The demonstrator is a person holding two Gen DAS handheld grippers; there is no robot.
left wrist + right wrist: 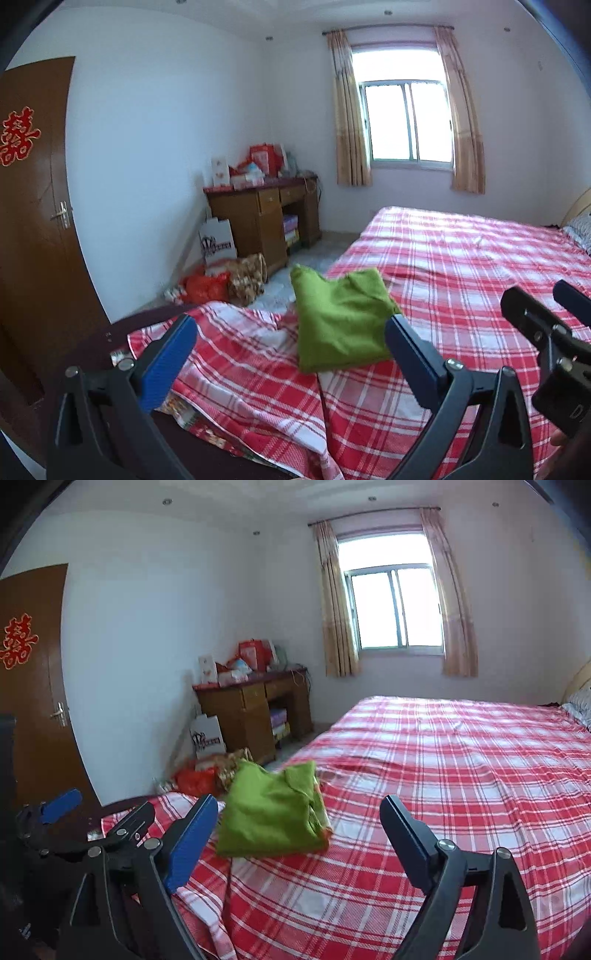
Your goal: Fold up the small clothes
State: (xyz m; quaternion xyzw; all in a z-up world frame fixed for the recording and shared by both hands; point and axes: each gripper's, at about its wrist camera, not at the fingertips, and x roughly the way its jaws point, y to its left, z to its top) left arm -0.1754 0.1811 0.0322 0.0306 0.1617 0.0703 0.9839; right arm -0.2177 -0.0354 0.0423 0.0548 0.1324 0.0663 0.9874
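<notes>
1. Two grippers were counted. Nearest the left wrist lens, the left gripper [291,343] stood with its two blue pads spread wide and nothing between them.
2. Nearest the right wrist lens, the right gripper [299,827] likewise had its jaws wide apart and empty; its blue fingers [192,842] pressed on nothing.
3. One green garment [340,321] was counted, lying on the red-and-white checked bedsheet [461,258] near the bed's foot corner.
4. From the left wrist view, the garment lay at about twelve o'clock, beyond the fingertips and clear of both. From the right wrist view it lay at about eleven o'clock, just past the left pad, not gripped.
5. The garment appeared folded into a compact, roughly square bundle, with one corner raised at eleven o'clock and layered edges showing along its right side.
6. One wooden desk [262,218], one window [406,122] and one brown door [33,206] were noted.
</notes>
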